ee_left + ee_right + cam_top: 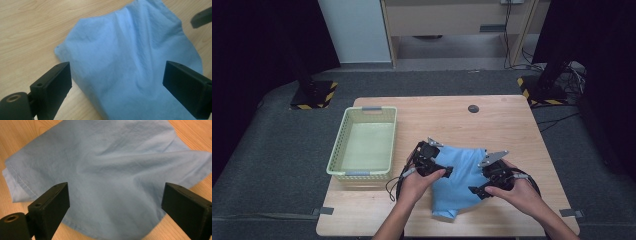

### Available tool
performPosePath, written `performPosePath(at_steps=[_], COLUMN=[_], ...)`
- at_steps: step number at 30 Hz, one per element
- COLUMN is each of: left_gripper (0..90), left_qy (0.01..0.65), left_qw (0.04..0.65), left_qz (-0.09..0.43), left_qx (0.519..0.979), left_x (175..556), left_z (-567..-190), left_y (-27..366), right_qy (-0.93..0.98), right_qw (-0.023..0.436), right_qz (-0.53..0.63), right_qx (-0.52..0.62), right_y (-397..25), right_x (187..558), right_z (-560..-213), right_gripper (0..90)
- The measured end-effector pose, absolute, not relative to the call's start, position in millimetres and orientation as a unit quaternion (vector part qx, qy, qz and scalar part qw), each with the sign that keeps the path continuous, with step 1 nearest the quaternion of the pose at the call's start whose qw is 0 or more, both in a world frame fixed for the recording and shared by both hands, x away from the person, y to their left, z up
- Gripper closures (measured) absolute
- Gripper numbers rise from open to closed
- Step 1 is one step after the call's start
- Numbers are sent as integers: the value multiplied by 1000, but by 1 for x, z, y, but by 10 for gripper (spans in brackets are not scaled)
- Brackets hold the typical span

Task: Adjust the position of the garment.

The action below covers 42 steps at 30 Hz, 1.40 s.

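Note:
A light blue cloth (pixel 459 181) lies folded and rumpled on the wooden table (pixel 492 125), near its front edge. My left gripper (pixel 447 171) hovers at the cloth's left edge, jaws wide apart with nothing between them. In the left gripper view the cloth (pixel 130 62) spreads out beyond the open left gripper (pixel 120 87). My right gripper (pixel 476 191) is over the cloth's right side, also open and empty. The right gripper view looks down on the creased cloth (pixel 105 170) between the spread jaws of the right gripper (pixel 117 207).
A pale green plastic basket (pixel 343 150) stands empty on the table's left side. A small dark round disc (pixel 473 108) sits near the far edge. Bare wood lies behind and right of the cloth. Dark stands and cables are on the floor beyond.

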<state>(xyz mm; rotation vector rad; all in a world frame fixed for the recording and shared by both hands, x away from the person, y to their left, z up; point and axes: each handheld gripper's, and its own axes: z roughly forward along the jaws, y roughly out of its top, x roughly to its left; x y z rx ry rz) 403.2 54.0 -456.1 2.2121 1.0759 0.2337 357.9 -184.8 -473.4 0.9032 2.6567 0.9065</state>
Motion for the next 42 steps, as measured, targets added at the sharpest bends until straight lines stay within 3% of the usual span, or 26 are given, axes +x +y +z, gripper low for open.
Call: performPosePath(at_steps=[21,42], left_gripper=[111,201], left_qy=[397,418], left_qw=[315,318], left_qz=[107,112], left_qx=[855,844], left_x=[429,445], left_z=[-443,-455], left_y=[53,63], right_qy=[884,880], right_qw=[100,95], right_qz=[320,317], right_qx=[325,341], right_y=[-209,-222], right_x=[342,340], right_z=[-481,-502], right_gripper=[122,135])
